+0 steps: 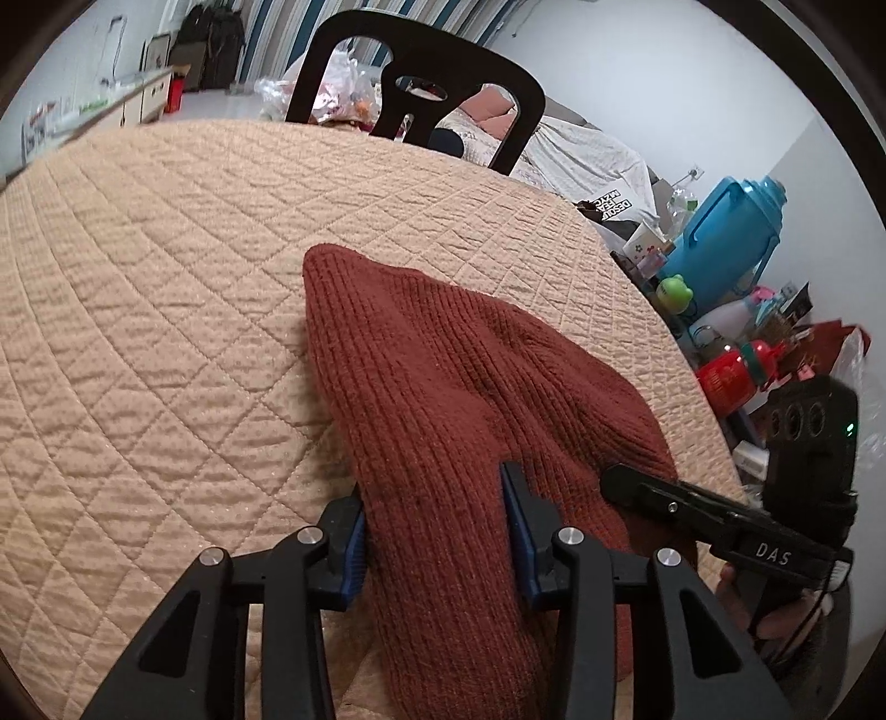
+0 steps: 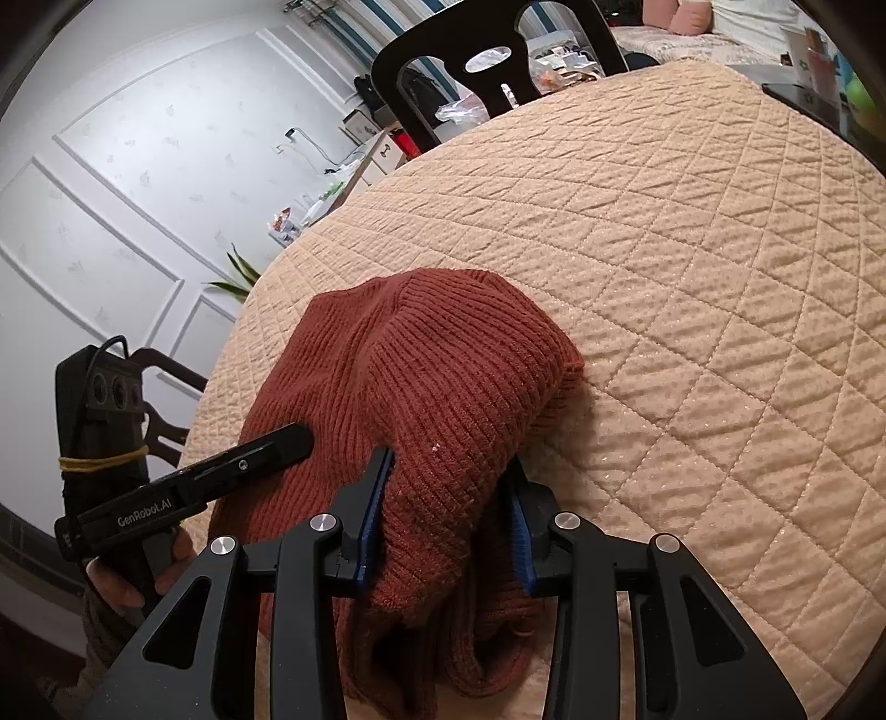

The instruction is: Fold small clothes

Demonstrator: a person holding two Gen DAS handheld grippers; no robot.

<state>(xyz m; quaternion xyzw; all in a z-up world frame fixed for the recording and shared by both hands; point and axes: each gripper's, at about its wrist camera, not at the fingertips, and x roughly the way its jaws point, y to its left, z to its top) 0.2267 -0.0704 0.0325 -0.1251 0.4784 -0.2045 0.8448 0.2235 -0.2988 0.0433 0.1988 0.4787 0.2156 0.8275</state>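
Note:
A rust-red ribbed knit garment (image 1: 443, 360) (image 2: 432, 354) lies bunched on a beige quilted cover (image 1: 166, 277) (image 2: 692, 277). My left gripper (image 1: 434, 493) is shut on the near left part of it, with fabric filling the gap between the blue pads. My right gripper (image 2: 448, 471) is shut on the near right part, where folded layers bulge between its pads. Each view shows the other gripper's finger (image 1: 637, 484) (image 2: 277, 443) resting on the knit close by. The far end of the garment lies flat on the cover.
A black chair (image 1: 421, 72) (image 2: 487, 33) stands behind the far edge. A blue jug (image 1: 731, 232), bottles and a red tin (image 1: 725, 382) crowd the right side. A white panelled wall (image 2: 111, 221) is on the left. Hands (image 1: 775, 609) (image 2: 122, 581) hold the grippers.

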